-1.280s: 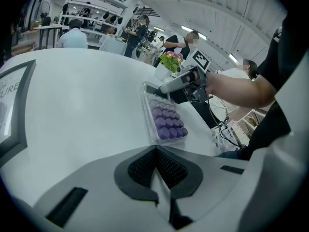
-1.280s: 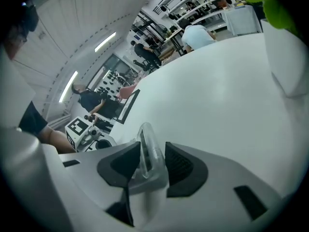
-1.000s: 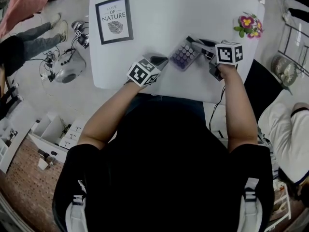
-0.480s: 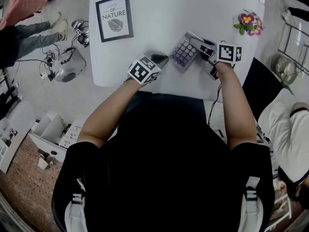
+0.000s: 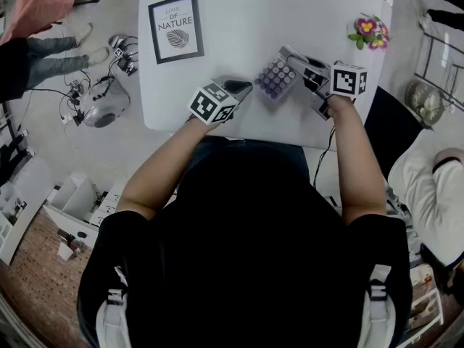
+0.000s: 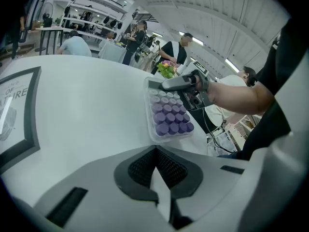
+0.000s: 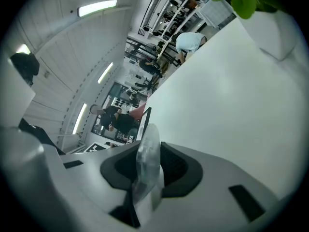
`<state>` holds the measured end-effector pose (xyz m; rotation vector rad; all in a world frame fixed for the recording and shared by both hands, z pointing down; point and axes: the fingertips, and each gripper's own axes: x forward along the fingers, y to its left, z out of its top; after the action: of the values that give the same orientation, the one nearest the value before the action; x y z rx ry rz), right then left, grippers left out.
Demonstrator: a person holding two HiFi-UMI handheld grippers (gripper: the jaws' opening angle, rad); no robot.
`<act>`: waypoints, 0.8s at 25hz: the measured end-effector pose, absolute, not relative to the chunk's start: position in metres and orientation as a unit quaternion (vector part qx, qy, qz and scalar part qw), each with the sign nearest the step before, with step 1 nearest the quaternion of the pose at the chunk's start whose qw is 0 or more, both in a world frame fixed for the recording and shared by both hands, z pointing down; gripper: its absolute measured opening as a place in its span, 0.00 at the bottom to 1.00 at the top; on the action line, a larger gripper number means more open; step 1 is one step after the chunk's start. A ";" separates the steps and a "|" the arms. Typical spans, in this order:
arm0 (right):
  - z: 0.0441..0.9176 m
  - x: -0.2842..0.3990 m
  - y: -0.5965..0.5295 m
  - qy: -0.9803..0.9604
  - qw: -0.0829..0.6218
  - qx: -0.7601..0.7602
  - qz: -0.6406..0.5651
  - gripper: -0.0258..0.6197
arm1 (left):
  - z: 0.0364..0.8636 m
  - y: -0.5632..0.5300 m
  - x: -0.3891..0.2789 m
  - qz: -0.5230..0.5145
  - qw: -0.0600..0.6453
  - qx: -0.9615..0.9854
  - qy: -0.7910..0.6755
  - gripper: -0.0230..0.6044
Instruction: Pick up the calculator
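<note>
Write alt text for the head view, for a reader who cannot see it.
Seen from above, a person's right gripper clamps one end of a calculator with purple keys at a white table. The left gripper sits closed and empty near the table's front edge. A framed print lies far left, flowers far right.

One calculator (image 5: 277, 78), centre right. One framed print (image 5: 175, 27), upper left. One potted flower (image 5: 368, 31), upper right. Two grippers: left gripper (image 5: 239, 88), right gripper (image 5: 293, 58). One table (image 5: 239, 20).
</note>
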<state>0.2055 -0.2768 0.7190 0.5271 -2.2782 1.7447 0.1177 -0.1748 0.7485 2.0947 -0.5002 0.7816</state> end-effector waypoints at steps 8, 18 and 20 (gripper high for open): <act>0.679 0.197 -0.281 -0.797 0.091 0.189 0.566 0.21 | 0.727 -0.181 0.090 0.302 0.395 0.843 -0.206 0.06; 0.613 0.192 -0.274 -0.816 0.072 0.224 0.528 0.21 | 0.677 -0.180 0.063 0.289 0.353 0.866 -0.205 0.06; 0.598 0.190 -0.262 -0.821 0.064 0.232 0.518 0.21 | 0.665 -0.170 0.058 0.287 0.340 0.872 -0.202 0.06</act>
<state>0.1902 -0.2620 0.5981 0.6997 -2.4783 1.5648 0.0578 -0.1704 0.6653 2.2709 -0.5253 0.7476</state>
